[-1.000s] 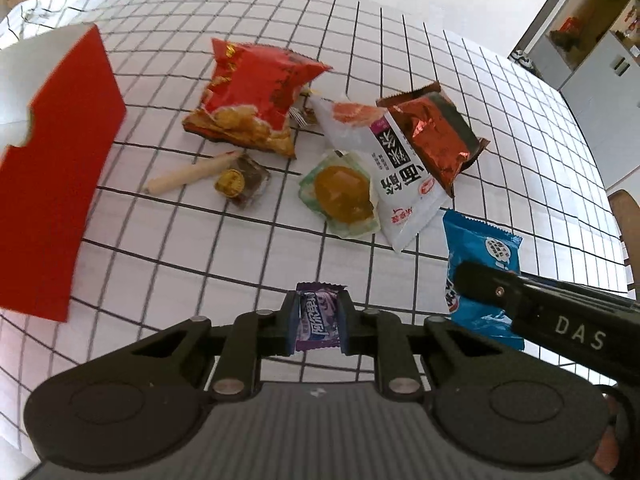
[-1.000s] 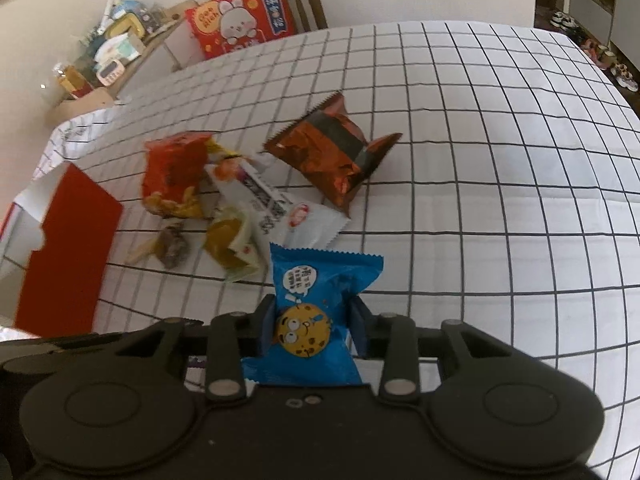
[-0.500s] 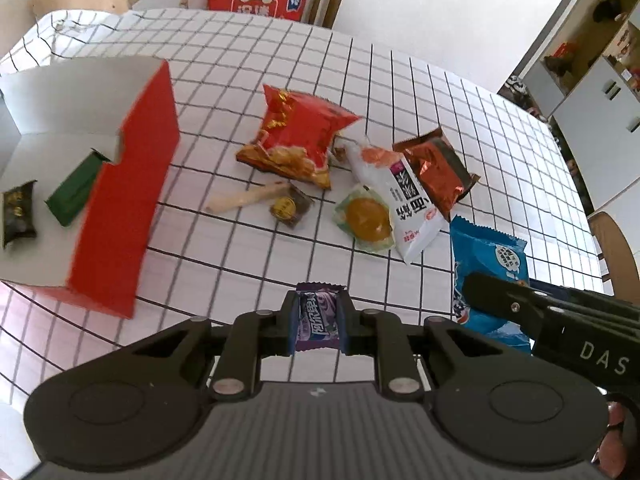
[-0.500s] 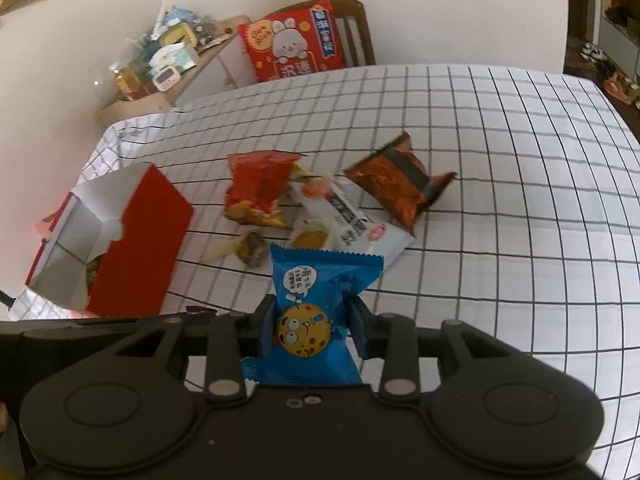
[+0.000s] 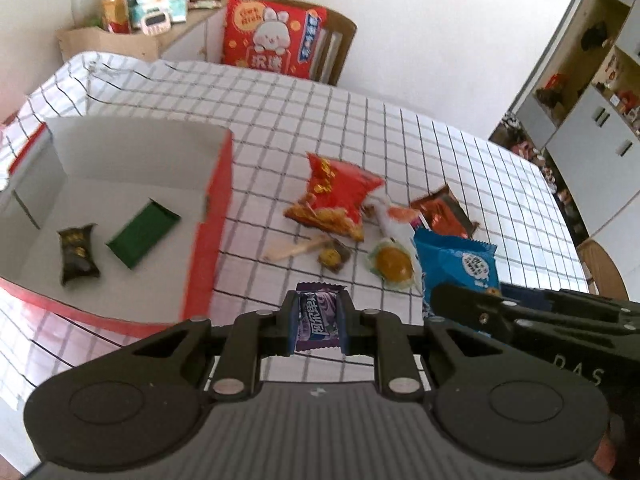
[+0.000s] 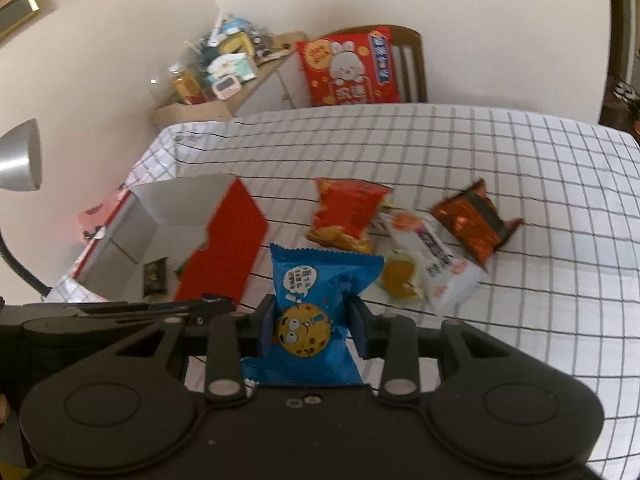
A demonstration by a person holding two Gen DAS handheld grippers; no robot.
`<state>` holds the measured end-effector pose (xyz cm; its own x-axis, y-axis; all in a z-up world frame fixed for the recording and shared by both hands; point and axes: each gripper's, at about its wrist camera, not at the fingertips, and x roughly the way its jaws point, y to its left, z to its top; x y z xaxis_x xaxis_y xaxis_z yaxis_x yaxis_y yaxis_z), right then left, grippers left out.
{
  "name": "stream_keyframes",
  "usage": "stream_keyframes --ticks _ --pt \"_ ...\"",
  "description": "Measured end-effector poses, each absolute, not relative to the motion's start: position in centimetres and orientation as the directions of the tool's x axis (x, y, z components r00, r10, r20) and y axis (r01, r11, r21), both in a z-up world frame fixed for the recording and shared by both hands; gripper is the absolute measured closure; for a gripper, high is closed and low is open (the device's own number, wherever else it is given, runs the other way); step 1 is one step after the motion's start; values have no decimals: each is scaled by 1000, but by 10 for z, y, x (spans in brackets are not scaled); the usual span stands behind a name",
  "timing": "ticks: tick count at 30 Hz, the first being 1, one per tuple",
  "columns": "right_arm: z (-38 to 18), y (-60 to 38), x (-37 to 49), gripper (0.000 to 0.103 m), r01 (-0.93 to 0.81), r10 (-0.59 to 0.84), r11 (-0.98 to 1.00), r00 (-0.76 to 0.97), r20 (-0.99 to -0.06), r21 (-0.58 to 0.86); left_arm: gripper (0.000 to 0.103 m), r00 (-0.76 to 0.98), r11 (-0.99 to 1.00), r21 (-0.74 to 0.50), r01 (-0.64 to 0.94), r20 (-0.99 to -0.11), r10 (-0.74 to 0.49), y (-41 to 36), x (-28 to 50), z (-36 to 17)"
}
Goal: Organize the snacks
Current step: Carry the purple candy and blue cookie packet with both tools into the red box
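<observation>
Jaws of your left gripper [image 5: 319,322] pinched a small purple foil candy [image 5: 318,317] at lower centre. Your right gripper [image 6: 313,328] clamped a blue cookie packet [image 6: 316,312]. At left sat the red-and-white cardboard box [image 5: 208,240], holding a green wrapper [image 5: 143,233] and a black candy [image 5: 77,253].

Purple candy [image 5: 319,317] upright between fingers, blue cookie packet [image 6: 316,312] likewise, red box [image 5: 208,216] open on table
</observation>
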<state>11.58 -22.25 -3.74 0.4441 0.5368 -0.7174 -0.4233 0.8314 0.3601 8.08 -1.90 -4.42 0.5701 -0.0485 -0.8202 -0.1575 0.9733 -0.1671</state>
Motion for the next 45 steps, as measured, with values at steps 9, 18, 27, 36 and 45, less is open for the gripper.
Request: stream_keyframes --ticks 9,18,27,36,45 --pt "-21 -172 107 66 -493 586 790 428 -688 366 84 608 962 -173 -214 -794 -7 29 74 -23" --pt "-21 -118 107 66 -530 609 761 386 -693 373 84 612 950 -145 -276 -789 58 81 70 -14" --pt "-21 -66 110 66 -568 615 742 362 -701 357 84 599 940 -91 -330 -789 134 131 67 -11" --pt "-42 -15 126 66 -589 580 747 348 -737 310 84 541 910 -57 -410 -819 192 185 80 -31" --pt "-82 31 140 66 -632 507 740 299 -808 230 84 450 897 -27 -441 -872 195 219 109 -78"
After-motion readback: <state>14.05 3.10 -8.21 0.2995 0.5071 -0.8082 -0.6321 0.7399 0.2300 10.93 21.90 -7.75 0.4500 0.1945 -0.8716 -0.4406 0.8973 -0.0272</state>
